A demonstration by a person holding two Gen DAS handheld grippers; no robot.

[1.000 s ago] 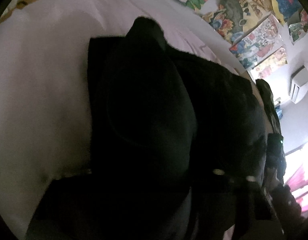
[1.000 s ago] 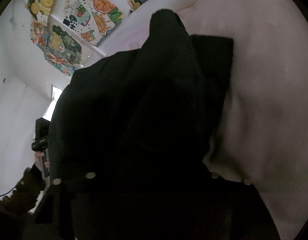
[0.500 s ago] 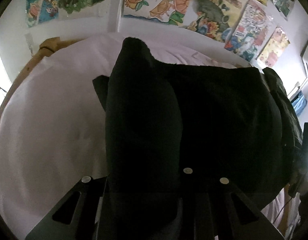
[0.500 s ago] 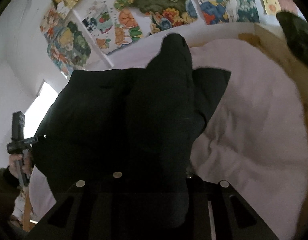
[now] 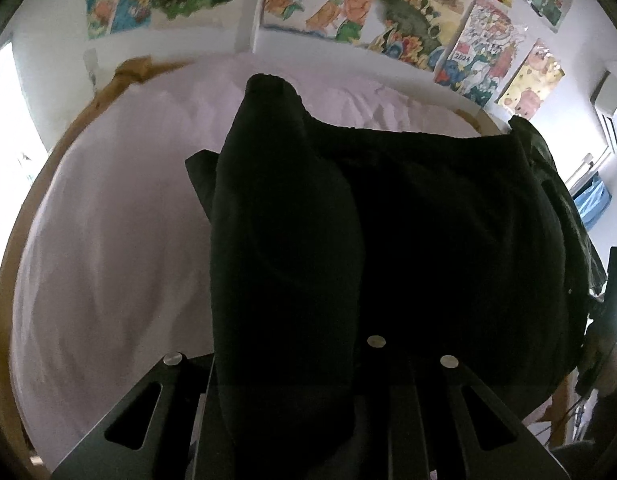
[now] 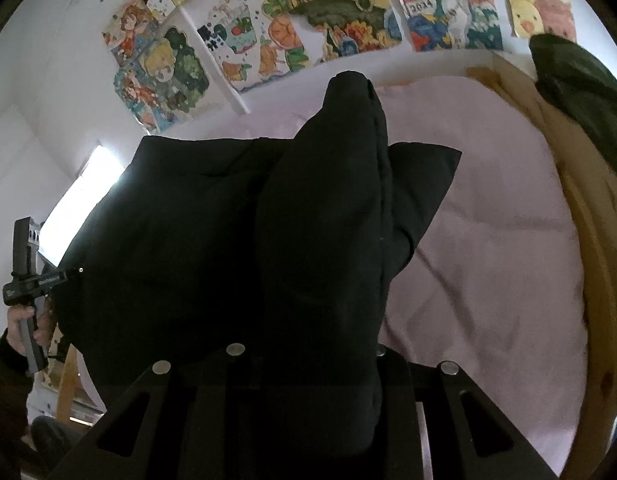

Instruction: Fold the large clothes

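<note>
Black cloth of the large garment (image 5: 428, 240) now hangs lifted over the near edge of the pink-sheeted bed (image 5: 108, 240), left gripper (image 5: 292, 360) and right gripper (image 6: 308, 356) having just closed on its bunched ends, so the fold can start.

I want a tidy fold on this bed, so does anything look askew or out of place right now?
The black garment is bunched over both grippers, left and right, hiding their fingers. One corner juts out sideways over the pink sheet. Another dark garment hangs over the wooden bed frame. Nothing looks damaged.
</note>
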